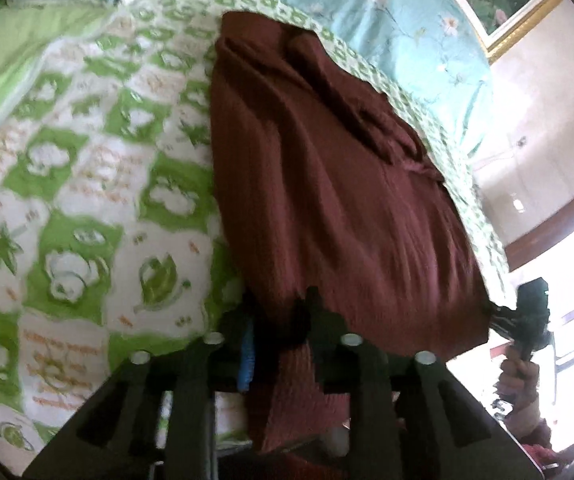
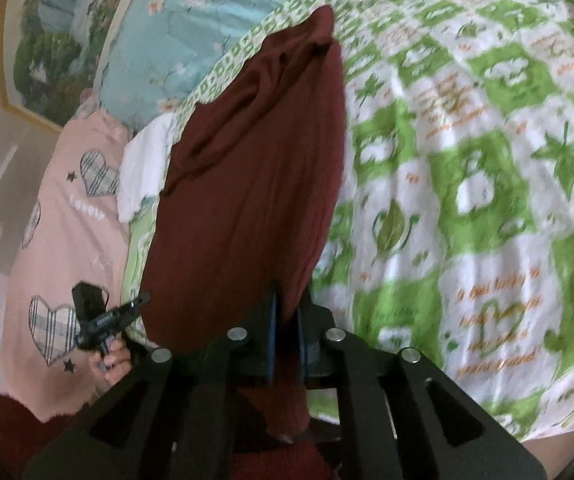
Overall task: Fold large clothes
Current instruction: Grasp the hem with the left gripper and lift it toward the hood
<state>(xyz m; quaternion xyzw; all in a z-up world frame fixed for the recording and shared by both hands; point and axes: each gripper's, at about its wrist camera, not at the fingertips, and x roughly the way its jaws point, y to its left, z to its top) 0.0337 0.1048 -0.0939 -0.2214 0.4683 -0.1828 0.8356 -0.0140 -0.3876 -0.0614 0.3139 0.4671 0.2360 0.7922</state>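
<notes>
Left wrist view: the maroon garment (image 1: pixel 327 184) lies lengthwise on the bed (image 1: pixel 87 200), over a green-and-white patterned cover, running from the near edge toward the far pillows. It appears already doubled into a long narrow strip. The left tool (image 1: pixel 279 320) has its jaws narrowed on the near hem, with cloth passing between them and hanging below. The right tool (image 1: pixel 527 312) shows at the right, at the strip's other near corner, carried by a hand (image 1: pixel 517 376).

Right wrist view: the right tool (image 2: pixel 287 320) is closed tight on the near hem, fabric pinched between its blue pads (image 2: pixel 272 320). The left tool (image 2: pixel 99 316) is visible at the left, its jaw state unreadable here.

Assessment: the lengthwise fold looks done; both near corners are gripped. Crosswise folds toward the far end remain.
</notes>
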